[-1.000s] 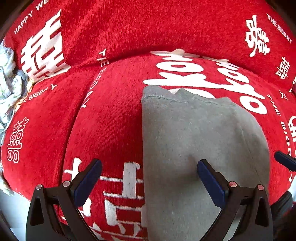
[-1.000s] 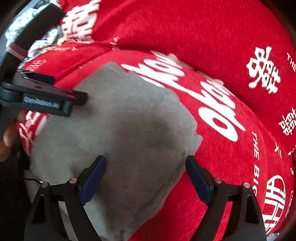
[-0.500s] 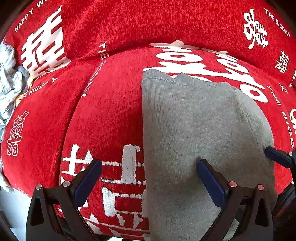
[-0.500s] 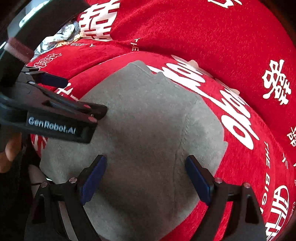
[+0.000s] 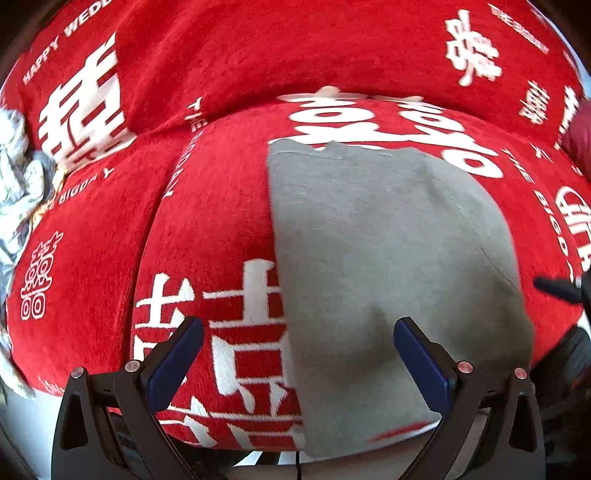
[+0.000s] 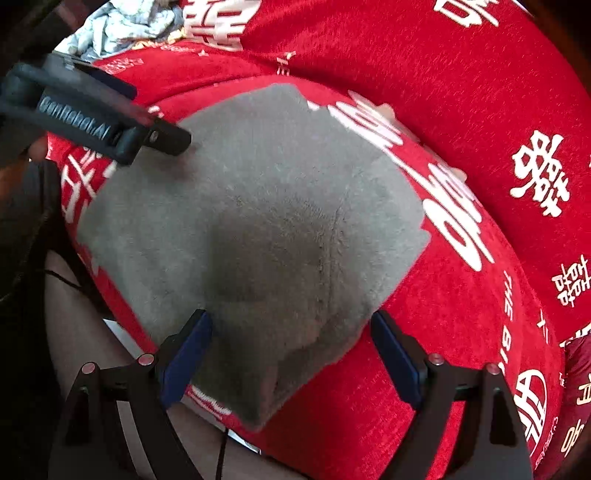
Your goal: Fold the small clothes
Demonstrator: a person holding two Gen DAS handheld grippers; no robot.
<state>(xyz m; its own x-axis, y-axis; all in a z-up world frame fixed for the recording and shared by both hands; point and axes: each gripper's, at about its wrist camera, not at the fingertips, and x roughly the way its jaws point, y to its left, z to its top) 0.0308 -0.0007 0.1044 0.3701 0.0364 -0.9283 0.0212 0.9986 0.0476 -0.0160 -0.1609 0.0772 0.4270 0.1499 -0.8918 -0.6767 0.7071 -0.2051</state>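
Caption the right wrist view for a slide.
Open right gripper hovers over a folded grey garment on a red printed cover, left gripper alongside.

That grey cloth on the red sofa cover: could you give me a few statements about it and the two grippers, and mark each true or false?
1. The grey cloth lies on a red cover with white lettering. True.
2. The right gripper is clamped shut on the cloth. False: its jaws stand wide open, with nothing pinched.
3. The left gripper has open jaws. True.
4. The cloth hangs in the air between the grippers. False: it rests on the cover.
5. A crumpled pale fabric lies at the cover's far left edge. True.
6. The cover is blue. False: it is red.
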